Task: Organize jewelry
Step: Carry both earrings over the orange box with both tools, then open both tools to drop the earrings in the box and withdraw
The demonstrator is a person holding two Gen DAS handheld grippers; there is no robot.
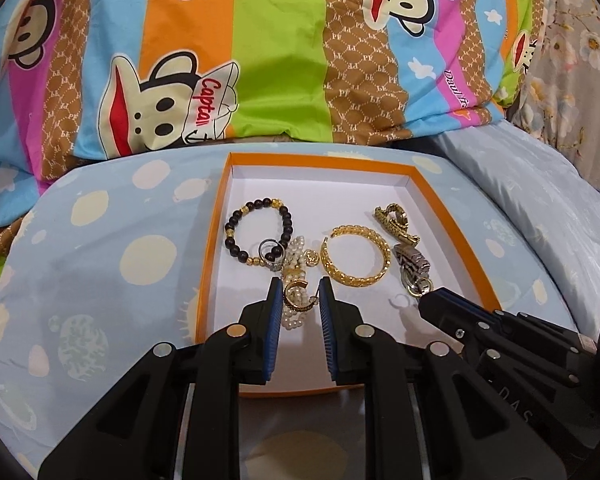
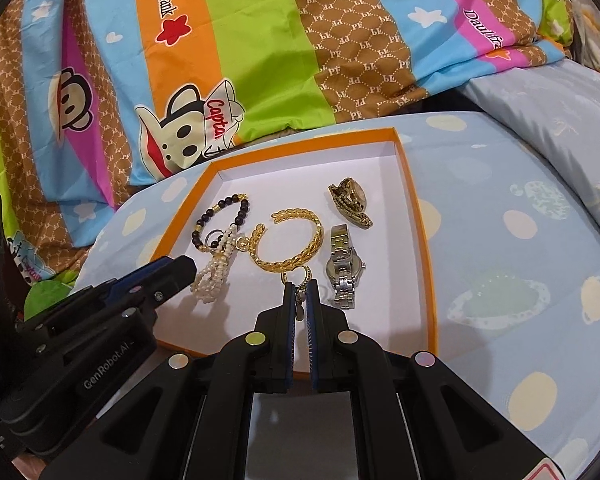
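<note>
An orange box (image 1: 215, 216) with a white floor lies on a bed and holds jewelry: a black bead bracelet (image 1: 255, 232), a pearl bracelet (image 1: 293, 320), a gold bangle (image 1: 356, 256), a gold watch (image 1: 394, 222) and a silver watch (image 2: 342, 270). My left gripper (image 1: 300, 292) is open, its jaws on either side of a gold hoop earring (image 1: 295, 300) lying on the pearls. My right gripper (image 2: 300, 288) is shut on a gold hoop earring (image 2: 297, 276) beside the bangle (image 2: 291, 244); it also shows in the left wrist view (image 1: 424, 300).
The box sits on a light blue spotted cushion (image 1: 99, 264). A striped cartoon-monkey blanket (image 1: 259, 60) rises behind it. A pale blue pillow (image 2: 548, 104) lies at the right. A small silver ring (image 1: 267, 248) rests on the bead bracelet.
</note>
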